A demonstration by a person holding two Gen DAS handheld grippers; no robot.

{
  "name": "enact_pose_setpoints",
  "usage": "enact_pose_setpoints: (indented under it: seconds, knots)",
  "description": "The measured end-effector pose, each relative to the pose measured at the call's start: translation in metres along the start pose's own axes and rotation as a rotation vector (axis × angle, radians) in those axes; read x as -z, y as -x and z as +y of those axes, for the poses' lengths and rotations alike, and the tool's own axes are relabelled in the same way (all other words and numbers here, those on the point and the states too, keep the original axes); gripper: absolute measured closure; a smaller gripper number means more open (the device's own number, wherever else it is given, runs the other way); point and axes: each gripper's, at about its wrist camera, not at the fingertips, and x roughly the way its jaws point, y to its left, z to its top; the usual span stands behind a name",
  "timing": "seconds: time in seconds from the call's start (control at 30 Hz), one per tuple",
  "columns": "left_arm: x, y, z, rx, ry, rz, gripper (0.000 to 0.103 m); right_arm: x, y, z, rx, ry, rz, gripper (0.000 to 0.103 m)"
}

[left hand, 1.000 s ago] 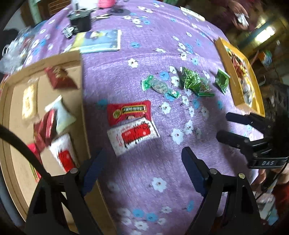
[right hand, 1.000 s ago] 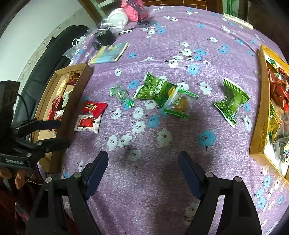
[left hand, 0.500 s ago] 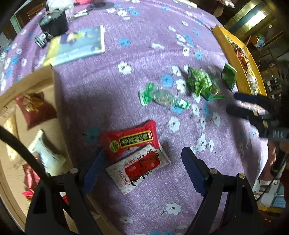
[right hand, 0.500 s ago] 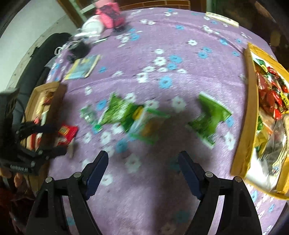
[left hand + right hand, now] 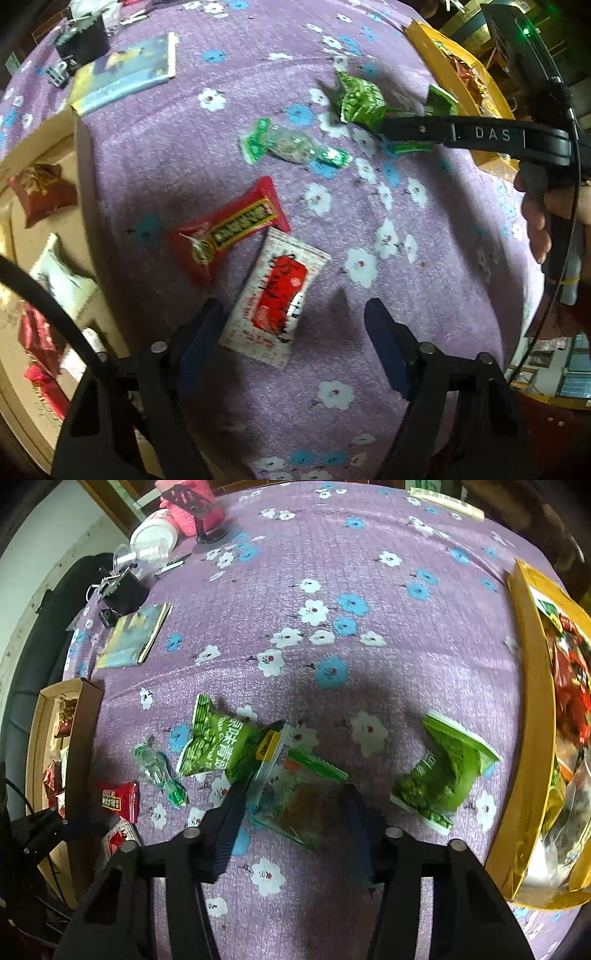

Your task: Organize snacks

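My left gripper is open, low over the purple cloth, its fingers either side of a white-and-red sachet. A red snack bar lies just beyond it. My right gripper is open around a clear green-edged packet, without closing on it. A green pea bag overlaps that packet on the left. Another green bag lies to the right, and a twisted green candy to the left. The right gripper also shows in the left wrist view.
A cardboard tray with red and white snacks sits at the left. A yellow tray full of packets sits at the right. A booklet, black box, jar and pink item stand at the far side.
My left gripper has moved down and closer to the white-and-red sachet. My right gripper has moved forward to straddle the clear green-edged packet.
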Motion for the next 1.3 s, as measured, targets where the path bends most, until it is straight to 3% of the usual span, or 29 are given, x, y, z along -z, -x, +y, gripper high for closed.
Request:
enact_pose_setpoints:
  seconds: [0.2, 0.3, 0.4, 0.47, 0.67, 0.77, 0.9, 1.1, 1.3]
  knots:
    - [-0.005, 0.007, 0.015, -0.022, 0.010, -0.018, 0.026, -0.004, 0.006, -0.008, -0.041, -0.049, 0.002, 0.056]
    - [-0.007, 0.002, 0.014, -0.029, -0.003, -0.009, 0.037, -0.006, 0.010, -0.014, -0.048, -0.076, -0.001, 0.056]
    - [-0.006, 0.000, 0.005, -0.052, -0.038, -0.008, 0.041, -0.009, 0.010, -0.015, -0.047, -0.084, 0.007, 0.056]
    - [-0.007, -0.002, 0.000, -0.059, -0.046, 0.005, 0.052, -0.011, 0.007, -0.012, -0.035, -0.082, 0.017, 0.056]
    - [-0.003, -0.003, -0.008, -0.053, -0.035, 0.013, 0.063, -0.009, -0.003, -0.002, 0.033, -0.036, 0.045, 0.060]
    - [-0.003, -0.002, -0.001, -0.030, -0.005, 0.007, 0.063, -0.008, -0.004, 0.001, 0.074, -0.010, 0.031, 0.071]
    - [-0.005, -0.002, 0.006, -0.006, 0.048, 0.007, 0.063, 0.000, 0.001, -0.002, 0.066, -0.014, 0.019, 0.073]
    - [-0.003, -0.002, -0.001, -0.089, 0.054, -0.007, 0.071, 0.022, 0.007, -0.002, 0.018, -0.004, 0.006, 0.075]
    - [-0.002, -0.001, -0.002, -0.096, 0.075, -0.007, 0.075, 0.042, 0.020, 0.005, -0.021, 0.006, -0.010, 0.080]
